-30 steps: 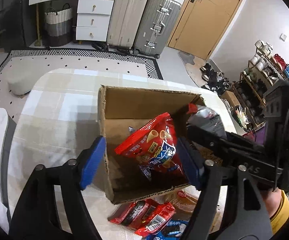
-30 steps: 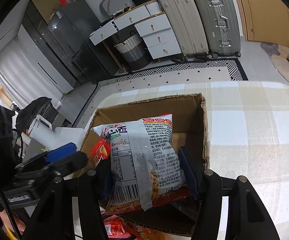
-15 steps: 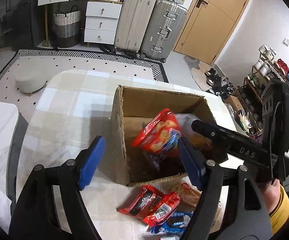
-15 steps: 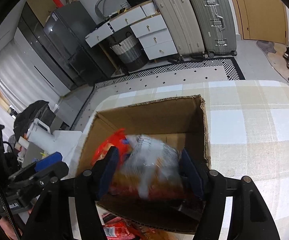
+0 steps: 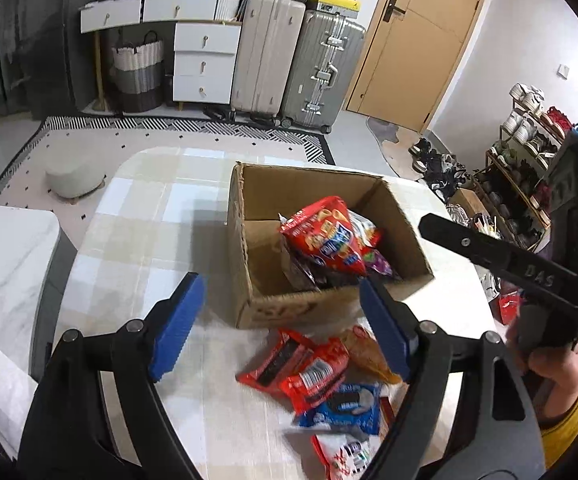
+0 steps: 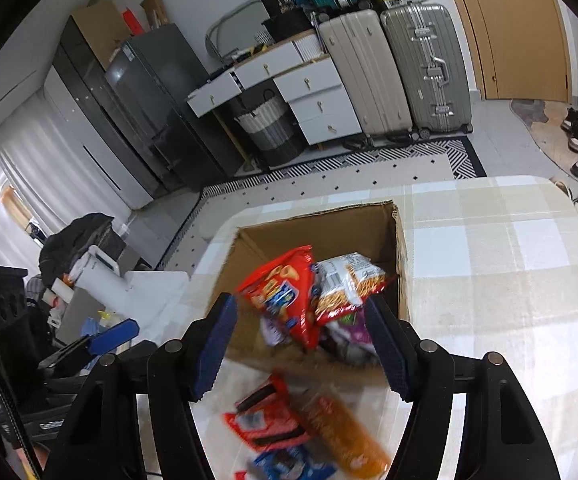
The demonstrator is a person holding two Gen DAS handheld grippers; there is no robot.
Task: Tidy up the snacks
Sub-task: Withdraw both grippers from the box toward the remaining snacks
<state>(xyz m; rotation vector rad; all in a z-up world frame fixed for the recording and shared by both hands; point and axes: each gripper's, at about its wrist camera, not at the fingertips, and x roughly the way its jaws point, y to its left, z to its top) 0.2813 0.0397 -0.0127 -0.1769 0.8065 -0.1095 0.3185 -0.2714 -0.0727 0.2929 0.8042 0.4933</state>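
Observation:
An open cardboard box stands on the checked table. A red snack bag leans inside it, next to a white and orange noodle bag. My left gripper hangs above the box's near wall; its jaws are opening and nothing is between them. My right gripper is open and empty, held back from the box's near edge. In front of the box lie loose snacks: red packets, an orange bag and a blue cookie packet.
The checked tablecloth has bare room left of the box. A white marble-topped surface adjoins the table on the left. Suitcases, white drawers and a shoe rack stand beyond. A hand holds the right gripper.
Both grippers let go of their bags, which dropped into the box. Both then drew back and upward, bringing the loose snacks in front of the box into view.

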